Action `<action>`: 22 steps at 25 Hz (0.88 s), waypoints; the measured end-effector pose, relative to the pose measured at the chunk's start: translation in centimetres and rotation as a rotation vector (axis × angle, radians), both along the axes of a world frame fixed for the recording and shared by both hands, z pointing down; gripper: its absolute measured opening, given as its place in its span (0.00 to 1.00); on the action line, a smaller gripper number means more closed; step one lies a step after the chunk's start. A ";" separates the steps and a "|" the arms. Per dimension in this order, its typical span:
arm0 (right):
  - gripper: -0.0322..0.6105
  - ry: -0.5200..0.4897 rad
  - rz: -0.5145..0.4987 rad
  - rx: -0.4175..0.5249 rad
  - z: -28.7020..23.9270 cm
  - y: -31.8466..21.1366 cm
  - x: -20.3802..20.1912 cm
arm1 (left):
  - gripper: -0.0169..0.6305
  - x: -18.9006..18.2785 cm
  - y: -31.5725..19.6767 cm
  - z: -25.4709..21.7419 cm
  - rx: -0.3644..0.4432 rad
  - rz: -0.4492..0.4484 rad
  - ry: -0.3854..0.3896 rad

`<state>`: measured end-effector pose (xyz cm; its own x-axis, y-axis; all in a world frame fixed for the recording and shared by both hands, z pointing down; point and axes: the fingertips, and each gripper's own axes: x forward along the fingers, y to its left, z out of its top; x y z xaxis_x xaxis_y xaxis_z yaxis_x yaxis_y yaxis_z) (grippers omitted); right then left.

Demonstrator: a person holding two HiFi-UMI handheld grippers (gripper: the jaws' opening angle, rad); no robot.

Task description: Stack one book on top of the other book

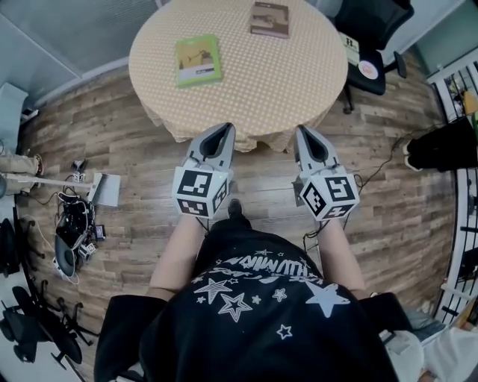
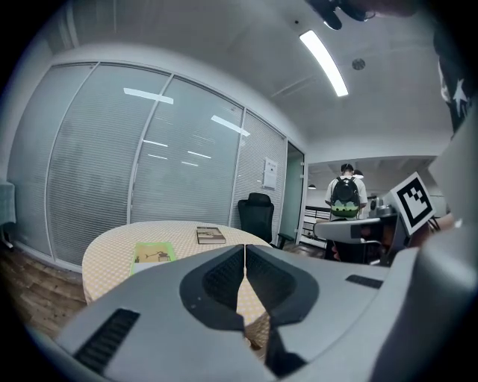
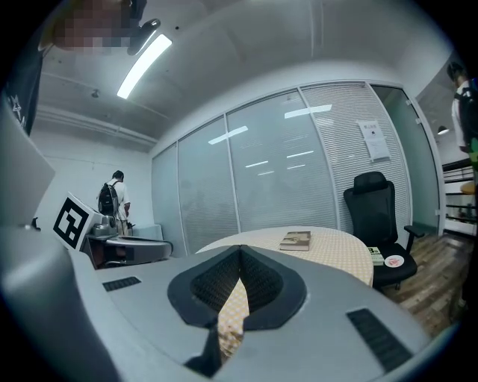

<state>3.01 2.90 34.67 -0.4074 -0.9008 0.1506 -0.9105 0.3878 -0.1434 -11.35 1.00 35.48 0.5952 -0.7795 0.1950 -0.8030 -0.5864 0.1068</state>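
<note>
A green book (image 1: 199, 60) lies flat on the left part of the round table (image 1: 246, 97); it also shows as the green book (image 2: 153, 255) in the left gripper view. A brown book (image 1: 269, 19) lies at the table's far side, seen too as the brown book (image 2: 210, 236) and the brown book (image 3: 296, 240). My left gripper (image 1: 224, 133) hangs at the table's near edge, shut and empty. My right gripper (image 1: 308, 136) is beside it, also shut with nothing in it. Both are short of the books. The shut left gripper (image 2: 244, 250) and right gripper (image 3: 240, 250) point toward the table.
A black office chair (image 1: 371, 41) with small items on its seat stands right of the table. Cables and gear (image 1: 73, 227) lie on the wooden floor at the left. A person with a backpack (image 2: 345, 195) stands in the far room. Glass partition walls stand behind the table.
</note>
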 end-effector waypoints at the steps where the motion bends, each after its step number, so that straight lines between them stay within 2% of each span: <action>1: 0.09 0.001 0.002 -0.003 0.1 -0.6 -0.3 | 0.05 -0.4 -0.5 0.2 -0.005 0.001 0.002; 12: 0.09 0.052 0.055 -0.033 1.3 -4.8 -1.7 | 0.05 -2.1 -5.1 1.2 -0.024 0.044 0.010; 22: 0.09 0.034 0.093 -0.075 3.3 -6.5 1.4 | 0.05 -1.1 -6.7 2.5 -0.046 0.028 -0.006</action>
<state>4.41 -3.61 38.00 -0.3165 -0.9200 0.2310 -0.9468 0.2912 -0.1372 -12.41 -5.67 37.98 0.6151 -0.7528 0.2343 -0.7872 -0.6030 0.1292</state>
